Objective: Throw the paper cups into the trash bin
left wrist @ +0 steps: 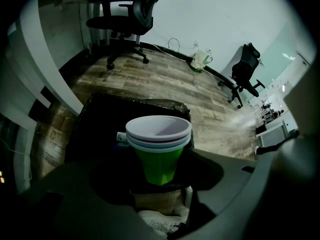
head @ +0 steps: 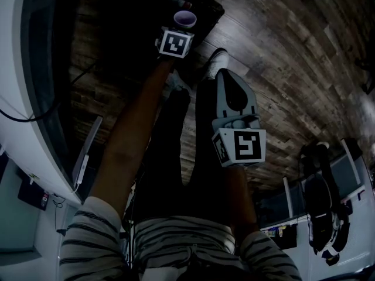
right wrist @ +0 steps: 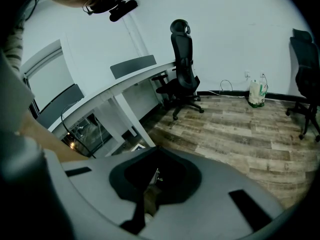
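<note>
A stack of paper cups, green outside with white rims, sits upright between the jaws of my left gripper, which is shut on it. In the head view the cups and left gripper are held out over the black-lined trash bin on the wooden floor. From the left gripper view the bin lies just behind and below the cups. My right gripper hangs lower, near my legs, with its jaws together and nothing in them. In the right gripper view the right gripper points across the floor.
A white desk runs along the left. Office chairs stand on the floor beyond the bin, and a white bag leans at the wall. Another chair is at my right. My shoe is beside the bin.
</note>
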The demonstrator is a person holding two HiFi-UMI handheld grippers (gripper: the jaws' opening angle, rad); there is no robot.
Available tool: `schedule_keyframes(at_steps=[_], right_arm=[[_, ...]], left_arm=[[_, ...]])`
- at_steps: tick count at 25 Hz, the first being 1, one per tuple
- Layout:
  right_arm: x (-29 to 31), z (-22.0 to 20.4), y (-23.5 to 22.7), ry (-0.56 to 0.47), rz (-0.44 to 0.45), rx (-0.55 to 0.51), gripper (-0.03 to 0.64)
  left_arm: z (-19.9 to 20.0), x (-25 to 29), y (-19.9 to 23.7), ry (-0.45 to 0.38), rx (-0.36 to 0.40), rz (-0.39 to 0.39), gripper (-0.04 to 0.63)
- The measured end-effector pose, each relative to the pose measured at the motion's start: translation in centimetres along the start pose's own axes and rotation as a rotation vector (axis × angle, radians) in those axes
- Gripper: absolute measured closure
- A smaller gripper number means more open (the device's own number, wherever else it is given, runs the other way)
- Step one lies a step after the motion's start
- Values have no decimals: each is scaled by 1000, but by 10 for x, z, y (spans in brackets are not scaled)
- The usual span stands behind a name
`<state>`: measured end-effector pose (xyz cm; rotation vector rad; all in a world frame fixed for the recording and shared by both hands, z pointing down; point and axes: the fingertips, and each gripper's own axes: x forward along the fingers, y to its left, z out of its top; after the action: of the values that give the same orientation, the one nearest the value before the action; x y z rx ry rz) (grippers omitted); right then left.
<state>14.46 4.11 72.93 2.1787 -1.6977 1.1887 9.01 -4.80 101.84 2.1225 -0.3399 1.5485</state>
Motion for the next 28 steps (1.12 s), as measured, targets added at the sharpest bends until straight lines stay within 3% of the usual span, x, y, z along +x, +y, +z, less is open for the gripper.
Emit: schedule_keyframes(at_steps=[15,28], right_arm=[[4,0,-2,2,-4,3,607],[-16,23,-6,-34,-13,0,607]], left_arm=[[-1,2,2,21,-21,17,290],[20,-41,-15,-53,-36,41,306]])
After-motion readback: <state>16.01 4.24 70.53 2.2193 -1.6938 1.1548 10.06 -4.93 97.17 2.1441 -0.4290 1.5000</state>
